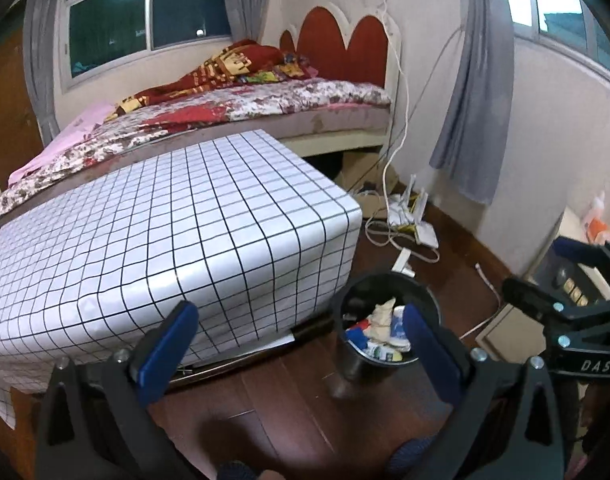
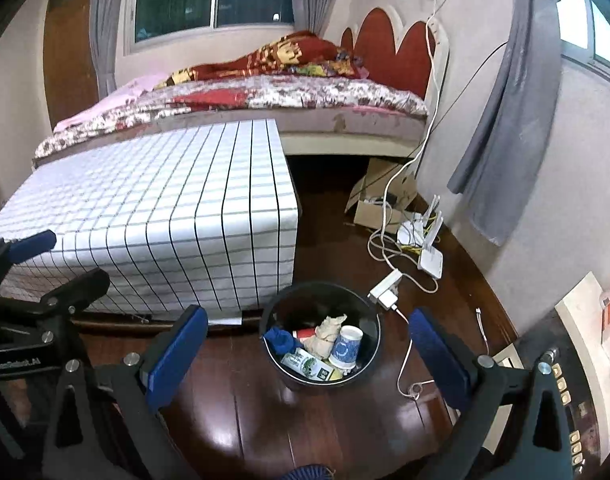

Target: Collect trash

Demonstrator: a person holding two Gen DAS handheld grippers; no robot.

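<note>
A black round bin stands on the dark wood floor beside the checked table. It holds a paper cup, crumpled paper, a blue wad and a green-white carton. The bin also shows in the left wrist view. My right gripper is open and empty, raised above the bin. My left gripper is open and empty, to the left of the bin. The right gripper's body shows at the right of the left wrist view.
A low table with a white checked cloth stands in front of a bed. White routers, a power adapter and cables lie on the floor by the wall. A cardboard box sits under the bed. A cabinet edge is at the right.
</note>
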